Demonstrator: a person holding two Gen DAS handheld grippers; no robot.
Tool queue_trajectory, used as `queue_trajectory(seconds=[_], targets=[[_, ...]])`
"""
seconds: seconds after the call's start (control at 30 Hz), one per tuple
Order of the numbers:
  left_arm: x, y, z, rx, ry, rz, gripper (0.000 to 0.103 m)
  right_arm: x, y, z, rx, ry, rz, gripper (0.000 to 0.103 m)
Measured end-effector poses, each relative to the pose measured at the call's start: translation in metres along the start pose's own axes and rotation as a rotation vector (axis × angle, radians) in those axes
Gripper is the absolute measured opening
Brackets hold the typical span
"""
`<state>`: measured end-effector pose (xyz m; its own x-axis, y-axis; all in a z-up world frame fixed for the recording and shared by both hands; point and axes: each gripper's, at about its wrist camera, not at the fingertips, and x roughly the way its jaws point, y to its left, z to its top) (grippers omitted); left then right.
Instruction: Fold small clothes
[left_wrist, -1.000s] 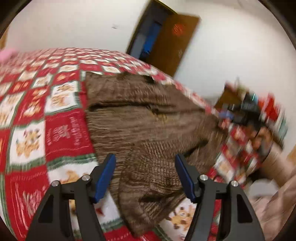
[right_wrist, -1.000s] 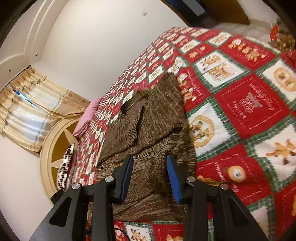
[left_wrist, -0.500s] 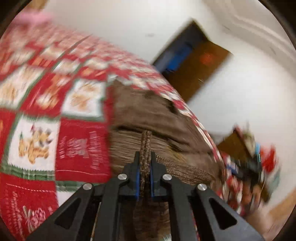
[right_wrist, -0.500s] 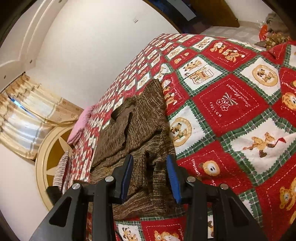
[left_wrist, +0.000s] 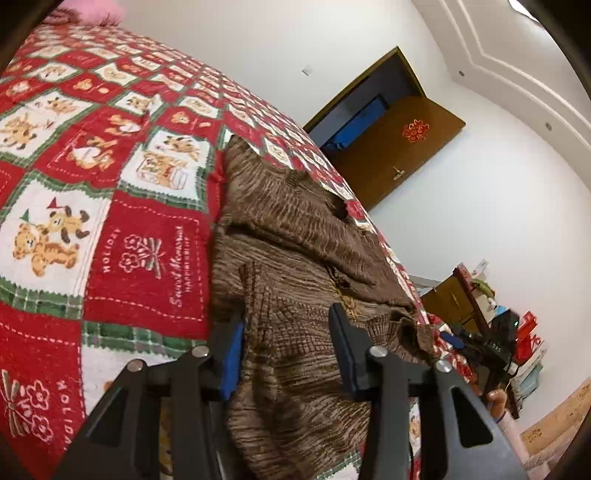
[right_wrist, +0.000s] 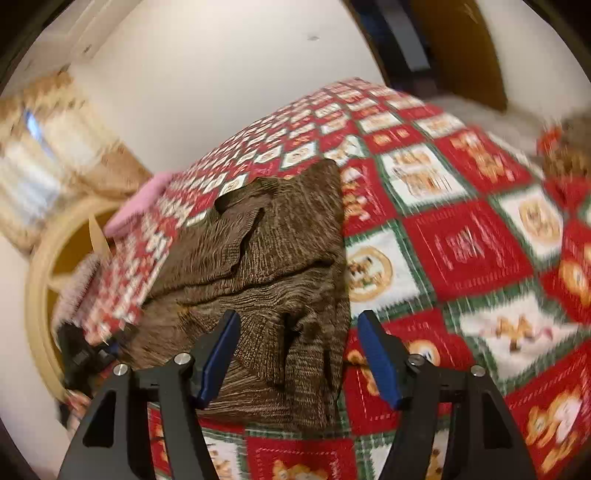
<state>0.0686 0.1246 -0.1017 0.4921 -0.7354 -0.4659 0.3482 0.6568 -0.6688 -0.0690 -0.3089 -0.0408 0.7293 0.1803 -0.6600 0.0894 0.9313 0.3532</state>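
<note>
Brown knit sweater (left_wrist: 295, 251) lies partly folded on red-green teddy-bear quilt (left_wrist: 144, 258) covering bed. Left gripper (left_wrist: 286, 345) jaws opening, raised fold of knit between them, unpinched. Right gripper (right_wrist: 293, 354) jaws opening over sweater's near edge, released. White walls; brown door (left_wrist: 399, 155) ajar; pink pillow (right_wrist: 142, 201); curtains (right_wrist: 44, 155) blurred.

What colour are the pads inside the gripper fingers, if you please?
Blue pads, clearest in the right wrist view.
</note>
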Motion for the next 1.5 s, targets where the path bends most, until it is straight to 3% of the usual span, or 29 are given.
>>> queue_trajectory(seconds=[0.13,0.2,0.27,0.5,0.57,0.67,0.73,0.83,0.93,1.1,1.13,1.17,1.2,1.23,1.3,1.4,1.5], targets=[[0.009,-0.006,-0.004,0.052,0.026,0.051,0.048,0.02,0.024,-0.002,-0.158,0.038,-0.056,0.067],[0.009,-0.006,-0.005,0.057,0.019,0.057,0.048,0.03,0.042,-0.007,-0.275,0.057,-0.075,0.066],[0.007,-0.004,-0.006,0.048,0.015,0.055,0.048,0.039,0.059,-0.016,-0.431,0.069,-0.151,0.066],[0.004,0.0,-0.007,0.042,0.009,0.04,0.048,0.016,0.063,-0.019,-0.668,0.048,-0.269,0.065],[0.005,0.0,-0.008,0.045,0.007,0.042,0.048,0.013,0.06,-0.02,-0.74,0.069,-0.306,0.047],[0.005,-0.002,-0.008,0.054,0.009,0.05,0.048,0.027,0.058,-0.021,-0.838,0.123,-0.358,0.041],[0.005,-0.003,-0.007,0.058,0.014,0.057,0.048,0.035,0.059,-0.021,-0.875,0.132,-0.353,0.041],[0.007,-0.005,-0.006,0.065,0.021,0.067,0.048,0.055,0.073,-0.021,-0.943,0.159,-0.278,0.041],[0.008,-0.007,-0.006,0.076,0.026,0.079,0.048,0.075,0.085,-0.023,-1.015,0.175,-0.276,0.041],[0.009,-0.007,-0.008,0.08,0.014,0.072,0.048,0.089,0.083,-0.016,-0.956,0.197,-0.204,0.041],[0.009,-0.007,-0.008,0.083,0.011,0.07,0.048,0.091,0.078,-0.009,-0.889,0.217,-0.183,0.035],[0.009,-0.008,-0.009,0.084,0.012,0.066,0.046,0.092,0.073,-0.004,-0.828,0.232,-0.161,0.011],[0.008,-0.009,-0.009,0.088,0.008,0.061,0.039,0.093,0.069,0.001,-0.777,0.24,-0.155,0.007],[0.006,-0.01,-0.009,0.096,0.005,0.055,0.03,0.092,0.064,0.006,-0.725,0.237,-0.155,0.007],[0.004,-0.012,-0.009,0.113,-0.001,0.051,0.027,0.087,0.047,0.019,-0.557,0.215,-0.109,0.007],[0.008,-0.011,-0.008,0.103,0.005,0.037,0.027,0.082,0.019,0.026,-0.295,0.201,-0.022,0.007],[0.013,-0.013,-0.006,0.104,0.017,0.034,0.031,0.087,0.008,0.02,-0.164,0.2,-0.011,0.007]])
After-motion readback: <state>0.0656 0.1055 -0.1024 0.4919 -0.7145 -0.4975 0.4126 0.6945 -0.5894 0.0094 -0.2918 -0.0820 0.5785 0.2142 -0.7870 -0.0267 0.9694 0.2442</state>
